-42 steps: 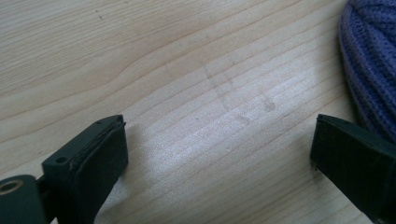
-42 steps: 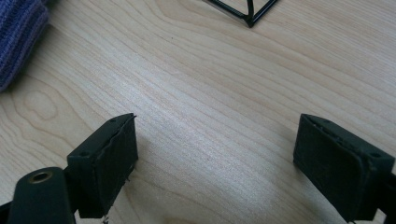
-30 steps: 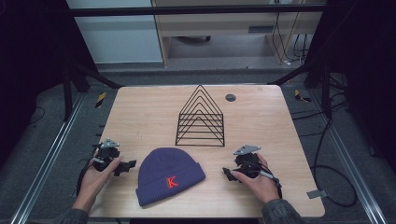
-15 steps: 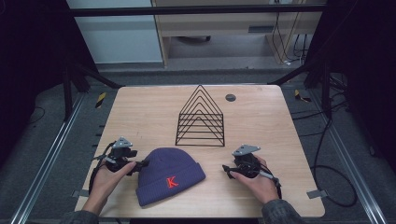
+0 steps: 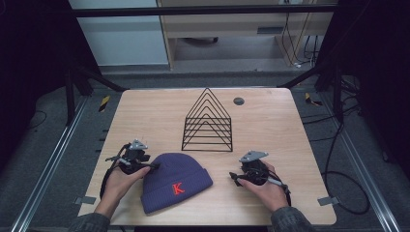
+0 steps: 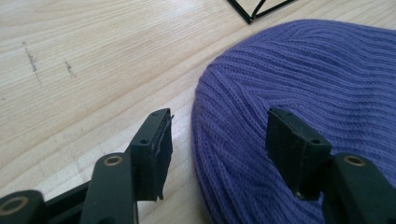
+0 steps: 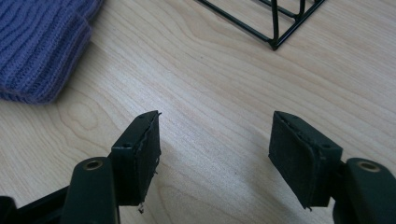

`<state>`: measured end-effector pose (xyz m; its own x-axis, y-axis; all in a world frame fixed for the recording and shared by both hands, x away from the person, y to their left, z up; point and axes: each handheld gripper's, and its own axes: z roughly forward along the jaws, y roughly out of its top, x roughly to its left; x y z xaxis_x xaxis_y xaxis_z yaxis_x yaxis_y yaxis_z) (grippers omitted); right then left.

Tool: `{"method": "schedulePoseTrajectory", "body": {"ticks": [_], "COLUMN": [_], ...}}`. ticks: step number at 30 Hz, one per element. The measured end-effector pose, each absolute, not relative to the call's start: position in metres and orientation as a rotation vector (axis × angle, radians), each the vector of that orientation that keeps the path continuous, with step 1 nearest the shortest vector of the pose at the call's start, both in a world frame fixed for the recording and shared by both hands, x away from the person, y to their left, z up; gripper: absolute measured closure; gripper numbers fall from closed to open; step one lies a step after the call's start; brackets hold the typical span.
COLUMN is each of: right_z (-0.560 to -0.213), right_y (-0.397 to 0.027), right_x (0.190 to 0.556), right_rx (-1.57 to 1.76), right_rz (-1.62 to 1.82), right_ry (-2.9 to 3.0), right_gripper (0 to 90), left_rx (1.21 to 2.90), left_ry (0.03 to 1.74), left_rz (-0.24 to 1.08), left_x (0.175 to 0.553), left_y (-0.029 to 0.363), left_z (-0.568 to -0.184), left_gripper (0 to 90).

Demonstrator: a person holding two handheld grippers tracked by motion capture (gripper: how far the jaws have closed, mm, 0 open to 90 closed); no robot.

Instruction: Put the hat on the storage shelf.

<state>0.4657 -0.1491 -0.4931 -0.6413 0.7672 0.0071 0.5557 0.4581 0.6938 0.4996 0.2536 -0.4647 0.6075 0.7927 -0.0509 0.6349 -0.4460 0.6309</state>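
Beanie cropped at frame edge | left claw closing, straddling its rim (unpinched) | right claw half-open

One purple beanie; one black wire rack; one dark disc; two tools: left tool, right tool

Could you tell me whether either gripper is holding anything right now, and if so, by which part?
Nothing is held. The left gripper straddles the rounded edge of the purple hat without pressing on it; the right gripper is open over bare table.
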Motion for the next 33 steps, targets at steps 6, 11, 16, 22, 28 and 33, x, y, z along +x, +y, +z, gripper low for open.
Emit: {"method": "schedulePoseTrajectory", "body": {"ticks": [6, 11, 16, 22, 28, 33], "right_z": [-0.494, -0.494, -0.493, -0.491, -0.492, -0.492], "right_y": [-0.148, -0.148, -0.148, -0.148, -0.149, -0.150], "right_x": [0.466, 0.466, 0.465, 0.465, 0.465, 0.465], "right_rx": [1.112, 1.118, 1.115, 1.121, 1.124, 1.128], "right_rz": [0.967, 0.963, 0.970, 0.992, 0.988, 0.985], "right_ry": [2.412, 2.417, 2.412, 2.404, 2.400, 2.397], "right_gripper": [31.4, 30.5, 30.5, 30.2, 29.6, 28.8], "left_rx": [2.269, 2.281, 2.262, 2.269, 2.255, 2.250], "left_ry": [1.116, 1.124, 1.119, 1.098, 1.083, 1.052], "left_rz": [0.321, 0.299, 0.245, 0.275, 0.307, 0.356], "left_x": [0.505, 0.508, 0.510, 0.508, 0.505, 0.501], "left_y": [0.245, 0.243, 0.244, 0.243, 0.243, 0.242], "left_z": [-0.473, -0.477, -0.478, -0.475, -0.470, -0.462], "left_gripper": [44.0, 50.1, 69.6, 78.1, 79.0, 79.2]}}
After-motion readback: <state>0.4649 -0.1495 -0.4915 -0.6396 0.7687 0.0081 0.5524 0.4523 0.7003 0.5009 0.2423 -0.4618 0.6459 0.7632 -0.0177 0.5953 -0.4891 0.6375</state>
